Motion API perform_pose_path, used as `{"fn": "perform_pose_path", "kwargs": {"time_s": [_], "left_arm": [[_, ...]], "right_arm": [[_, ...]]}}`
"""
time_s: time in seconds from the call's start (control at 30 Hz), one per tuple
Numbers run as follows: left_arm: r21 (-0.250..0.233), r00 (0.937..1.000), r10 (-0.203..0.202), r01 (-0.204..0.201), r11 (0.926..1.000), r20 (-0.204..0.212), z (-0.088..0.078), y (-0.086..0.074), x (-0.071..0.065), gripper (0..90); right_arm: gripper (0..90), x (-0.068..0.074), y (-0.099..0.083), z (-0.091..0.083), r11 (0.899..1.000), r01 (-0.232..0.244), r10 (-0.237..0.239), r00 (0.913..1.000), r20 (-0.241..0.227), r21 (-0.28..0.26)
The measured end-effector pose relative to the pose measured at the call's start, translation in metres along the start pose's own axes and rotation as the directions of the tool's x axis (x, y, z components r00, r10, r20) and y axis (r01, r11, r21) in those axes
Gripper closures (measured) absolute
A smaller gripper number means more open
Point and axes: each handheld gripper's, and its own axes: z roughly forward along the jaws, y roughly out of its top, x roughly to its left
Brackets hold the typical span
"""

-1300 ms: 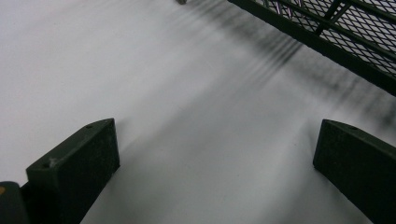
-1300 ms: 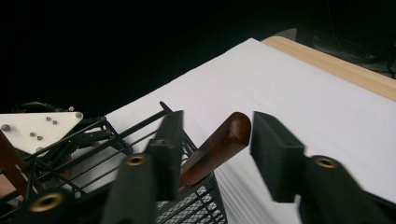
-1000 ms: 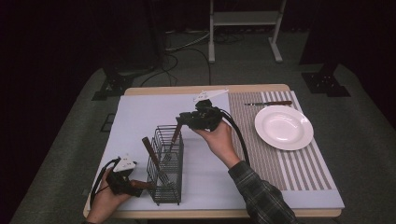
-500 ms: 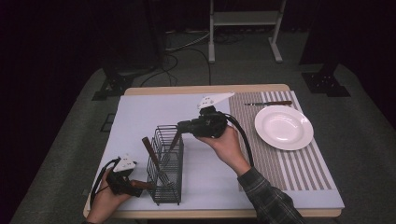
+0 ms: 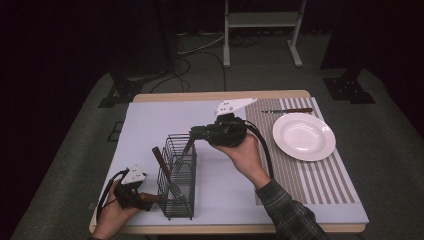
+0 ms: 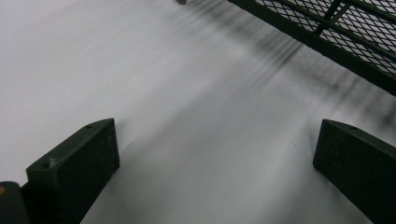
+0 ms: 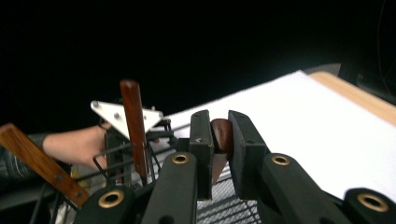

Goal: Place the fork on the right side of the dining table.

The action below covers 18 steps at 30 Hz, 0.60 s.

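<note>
My right gripper [image 5: 196, 134] sits over the far end of the black wire caddy [image 5: 177, 176], its jaws clamped narrow on a wooden utensil handle [image 7: 222, 134]; earlier frames are at hand, and those jaws have just been closing, with that handle between the pads. In the right gripper view the handle end shows squeezed between both pads, while 2 more wooden handles stand in the caddy: an upright one [image 7: 135, 130] and a slanted one [image 7: 39, 163] toward the near end. My left gripper [image 5: 145, 196] rests at the near left corner of the table [image 5: 165, 96], just beside the caddy's near end, and its jaws stand wide with bare white mat [image 6: 187, 116] between them; the caddy's mesh wall crosses the upper right of the left gripper view, apart from both jaws. Open room lies on the white mat left of and beyond the caddy, and between caddy and striped placemat [image 5: 325, 180]. The white plate [image 5: 303, 136] sits on that placemat, well apart from the caddy, with a knife [image 5: 287, 110] just beyond it near the table's far edge.
</note>
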Motion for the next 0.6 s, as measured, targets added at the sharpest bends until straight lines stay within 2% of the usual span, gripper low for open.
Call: {"fn": "perform_pose_path", "kwargs": {"time_s": [0.6], "left_arm": [[-0.002, 1.0000, -0.004, 0.004, 1.0000, 0.001, 0.000, 0.000, 0.000, 0.0]], "right_arm": [[80.2, 0.009, 0.031, -0.053, 0.991, 0.051, -0.044, 0.9973, 0.058, -0.123]]}}
